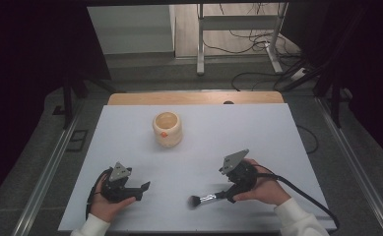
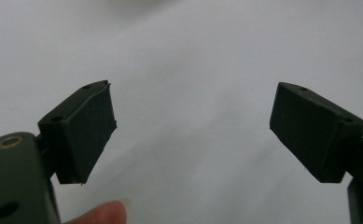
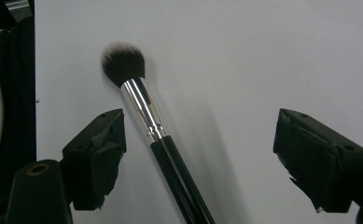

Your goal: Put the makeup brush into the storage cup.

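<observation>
the brush (image 3: pixel 157 135) is lying on the table (image 1: pixel 258 132), near right, between the right gripper's (image 3: pixel 198 154) spread jaws, untouched; its handle end is running out of frame. the left gripper (image 2: pixel 193 135) is gaping too, holding nothing.

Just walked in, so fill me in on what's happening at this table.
A person at a white table holds a two-jaw gripper in each hand. The right gripper has its jaws open on either side of a makeup brush with a black handle, silver ferrule and dark bristles, which lies flat on the table, not yet gripped. The left gripper is open over bare tabletop with nothing between its jaws. A cream-coloured ribbed round pot stands upright farther back, untouched.
</observation>
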The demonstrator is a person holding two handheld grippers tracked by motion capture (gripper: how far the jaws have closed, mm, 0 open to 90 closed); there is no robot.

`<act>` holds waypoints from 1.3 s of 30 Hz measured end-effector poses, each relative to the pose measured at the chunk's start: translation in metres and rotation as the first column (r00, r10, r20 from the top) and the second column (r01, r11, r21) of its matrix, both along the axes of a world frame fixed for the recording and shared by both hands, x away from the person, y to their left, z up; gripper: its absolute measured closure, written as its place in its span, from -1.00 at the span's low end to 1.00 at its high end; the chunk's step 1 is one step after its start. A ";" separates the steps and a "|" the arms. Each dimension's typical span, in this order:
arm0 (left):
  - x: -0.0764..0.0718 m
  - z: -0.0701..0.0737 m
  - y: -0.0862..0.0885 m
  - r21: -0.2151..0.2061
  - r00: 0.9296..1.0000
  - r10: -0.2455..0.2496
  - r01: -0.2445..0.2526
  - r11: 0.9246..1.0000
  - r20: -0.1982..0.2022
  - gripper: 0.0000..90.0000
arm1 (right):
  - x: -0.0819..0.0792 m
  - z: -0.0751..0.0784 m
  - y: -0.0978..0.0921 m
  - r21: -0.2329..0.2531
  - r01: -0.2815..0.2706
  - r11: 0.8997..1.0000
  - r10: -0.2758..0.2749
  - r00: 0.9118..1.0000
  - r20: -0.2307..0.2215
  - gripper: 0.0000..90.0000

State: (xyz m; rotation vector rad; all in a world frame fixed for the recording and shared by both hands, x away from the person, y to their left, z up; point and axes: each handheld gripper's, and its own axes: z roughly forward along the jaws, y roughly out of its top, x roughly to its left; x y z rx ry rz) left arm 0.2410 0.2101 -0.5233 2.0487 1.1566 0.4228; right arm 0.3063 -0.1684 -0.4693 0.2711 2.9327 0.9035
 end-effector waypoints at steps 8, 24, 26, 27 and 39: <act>0.000 0.000 0.000 0.003 1.000 0.004 -0.004 1.000 0.000 -0.67 | -0.003 -0.002 0.012 -0.014 -0.033 0.999 0.033 0.999 -0.009 -0.60; 0.000 -0.001 0.000 0.003 1.000 0.006 -0.006 1.000 -0.002 -0.67 | -0.006 -0.021 0.039 -0.103 -0.140 0.985 0.137 0.990 -0.034 -0.54; 0.000 -0.001 0.000 0.003 1.000 0.006 -0.006 1.000 -0.002 -0.67 | -0.007 -0.023 0.040 -0.127 -0.135 0.983 0.132 0.991 -0.036 -0.52; 0.001 -0.001 0.000 0.004 1.000 0.005 -0.005 1.000 -0.003 -0.67 | -0.008 -0.024 0.042 -0.141 -0.136 0.981 0.134 0.991 -0.026 -0.51; 0.001 -0.001 0.000 0.005 1.000 0.004 -0.004 1.000 -0.003 -0.67 | -0.015 -0.032 0.058 -0.246 -0.198 0.949 0.196 0.980 -0.030 -0.20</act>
